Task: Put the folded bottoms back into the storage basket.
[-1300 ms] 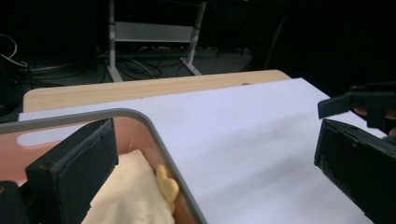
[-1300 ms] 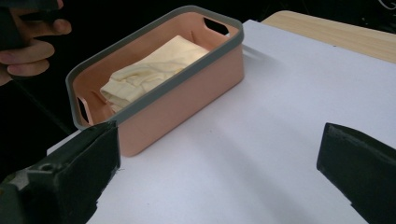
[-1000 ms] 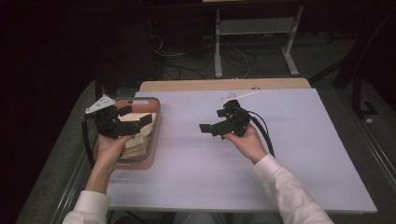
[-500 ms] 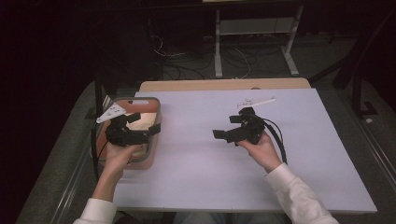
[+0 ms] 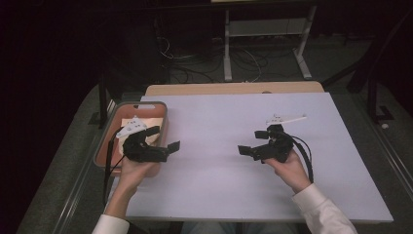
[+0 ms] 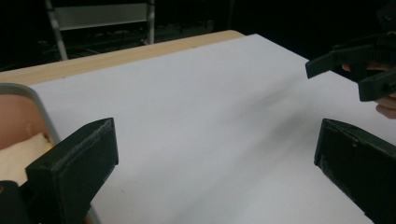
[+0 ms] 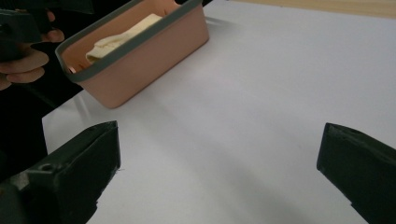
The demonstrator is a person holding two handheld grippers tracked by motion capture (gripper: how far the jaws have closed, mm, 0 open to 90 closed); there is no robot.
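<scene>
A white surface [image 5: 219, 146] covers most of a wooden tabletop [image 5: 234, 88], whose pale edge shows along the far side, and the room behind it is dark, with a metal stand [image 5: 263, 34] and loose cables [image 5: 195, 53] on the floor. At the left end of the surface sits a pink bin [image 5: 106, 141] with a grey rim, and a cream folded cloth [image 7: 122, 33] lies inside it. The left gripper [image 5: 163, 139] hangs over the right edge of the bin, pointing toward the middle of the surface, its jaws spread wide with nothing between them; the left gripper view shows the bin rim and the cloth beside one jaw. The right gripper [image 5: 252, 141] is held well apart from it over the right half of the surface, pointing left toward the bin, its jaws likewise wide and empty. Bare white surface lies between the two grippers. A cable [image 5: 307, 156] trails from the right gripper back past the hand [image 5: 290, 168].
</scene>
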